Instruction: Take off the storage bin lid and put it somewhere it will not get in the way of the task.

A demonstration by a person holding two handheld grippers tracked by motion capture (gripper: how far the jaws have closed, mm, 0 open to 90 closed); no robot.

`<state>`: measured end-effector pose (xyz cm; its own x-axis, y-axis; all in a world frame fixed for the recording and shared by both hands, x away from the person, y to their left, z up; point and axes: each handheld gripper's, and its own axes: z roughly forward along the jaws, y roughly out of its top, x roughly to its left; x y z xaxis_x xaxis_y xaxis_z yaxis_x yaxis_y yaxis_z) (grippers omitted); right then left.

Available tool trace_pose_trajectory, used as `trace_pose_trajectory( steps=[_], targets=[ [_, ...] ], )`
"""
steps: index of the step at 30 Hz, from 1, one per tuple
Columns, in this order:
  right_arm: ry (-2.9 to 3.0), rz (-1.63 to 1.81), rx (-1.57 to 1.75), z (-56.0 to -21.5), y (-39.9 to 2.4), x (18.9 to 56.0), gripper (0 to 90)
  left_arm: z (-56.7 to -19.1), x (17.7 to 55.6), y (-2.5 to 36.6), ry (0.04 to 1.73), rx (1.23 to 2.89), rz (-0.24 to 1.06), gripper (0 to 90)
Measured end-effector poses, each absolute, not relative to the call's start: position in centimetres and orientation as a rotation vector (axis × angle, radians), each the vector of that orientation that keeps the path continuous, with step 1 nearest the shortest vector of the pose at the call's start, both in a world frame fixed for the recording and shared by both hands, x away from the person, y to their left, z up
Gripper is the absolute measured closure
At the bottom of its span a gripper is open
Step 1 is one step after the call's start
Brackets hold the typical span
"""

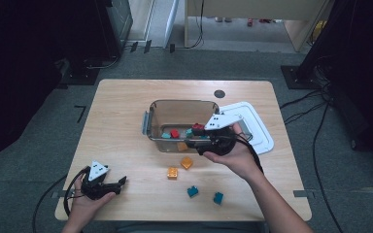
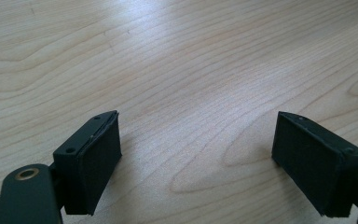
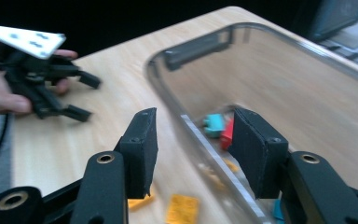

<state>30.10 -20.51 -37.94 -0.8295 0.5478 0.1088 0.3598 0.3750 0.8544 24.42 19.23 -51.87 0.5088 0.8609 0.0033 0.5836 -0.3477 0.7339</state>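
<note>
A clear plastic container (image 1: 182, 103) stands mid-table with several bricks inside, among them a red one (image 1: 175, 133) and a teal one (image 1: 165, 135). My right gripper (image 1: 194, 141) hovers at its near right wall, pointing left. In the right gripper view that gripper (image 3: 193, 149) is open, its jaws straddling the container's rim (image 3: 261, 35), with a teal brick (image 3: 214, 123) and a red brick (image 3: 227, 133) behind them and nothing gripped. My left gripper (image 1: 121, 185) rests at the table's near left corner. It is open (image 2: 198, 154) over bare wood.
Two orange bricks (image 1: 187, 162) (image 1: 173, 173) and two teal bricks (image 1: 193, 191) (image 1: 218, 197) lie loose in front of the container. A white lid (image 1: 252, 124) lies to its right. The left gripper (image 3: 91, 98) also appears far off in the right gripper view.
</note>
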Motion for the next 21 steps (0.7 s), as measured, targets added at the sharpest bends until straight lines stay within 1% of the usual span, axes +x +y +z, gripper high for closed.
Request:
trace_pose_trajectory(
  steps=[5,21],
  targets=[
    [2.465,1.446,0.784,-38.6,-19.6,29.1,51.2,-51.9,24.4,19.2,1.175,2.067,0.518,15.5],
    [2.558,1.377,0.727,-43.1,-17.3,27.6,50.5,-51.9,24.4,19.2,1.176,2.067,0.518,15.5]
  ],
)
